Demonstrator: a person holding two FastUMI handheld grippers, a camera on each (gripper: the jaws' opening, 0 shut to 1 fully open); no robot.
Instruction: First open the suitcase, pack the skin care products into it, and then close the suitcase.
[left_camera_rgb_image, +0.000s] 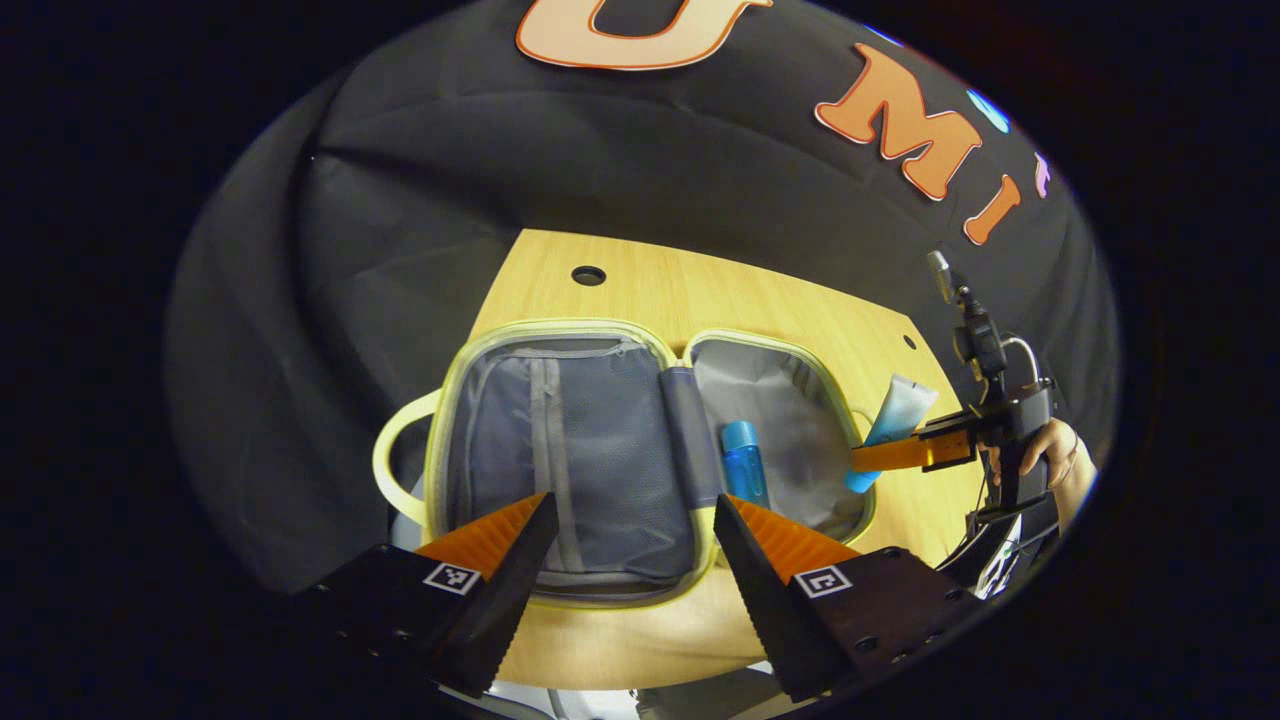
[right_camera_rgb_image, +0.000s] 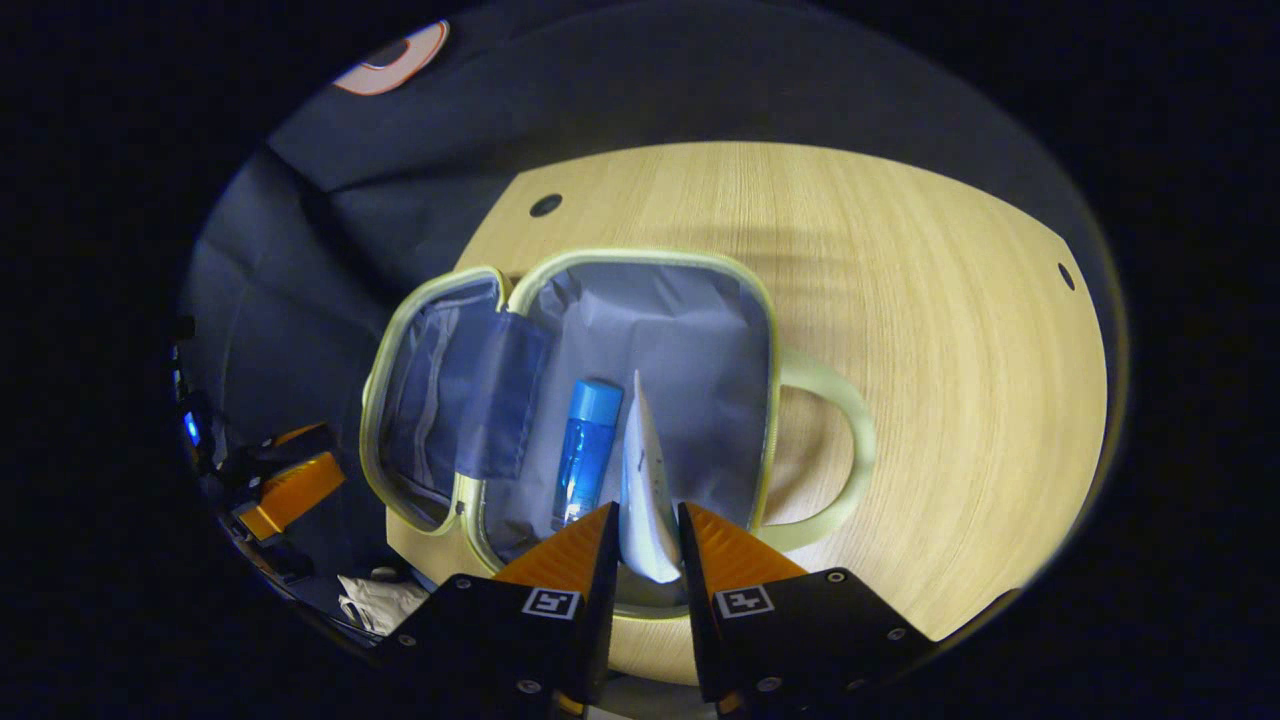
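In the left gripper view we see, at the far left, the pale yellow-green loop handle (left_camera_rgb_image: 392, 455) of the small soft suitcase with grey lining (left_camera_rgb_image: 560, 440). The suitcase lies fully open and flat on the round light wooden table (left_camera_rgb_image: 700, 290). Its left half has a zipped mesh pocket and holds nothing that we can see. At the bottom of this view the left gripper (left_camera_rgb_image: 630, 545) has its two fingers spread wide apart, with nothing between them, above the near edge of the suitcase.

In the right half of the suitcase lies a blue transparent bottle with a blue cap (left_camera_rgb_image: 744, 462), close to the hinge. Further right, the right gripper (left_camera_rgb_image: 880, 455), held by a hand (left_camera_rgb_image: 1050, 455), clamps a white squeeze tube with a blue end (left_camera_rgb_image: 895, 415) over the right rim. In the right gripper view both fingers press on the tube (right_camera_rgb_image: 645, 480), which stands just beside the bottle (right_camera_rgb_image: 586, 450).
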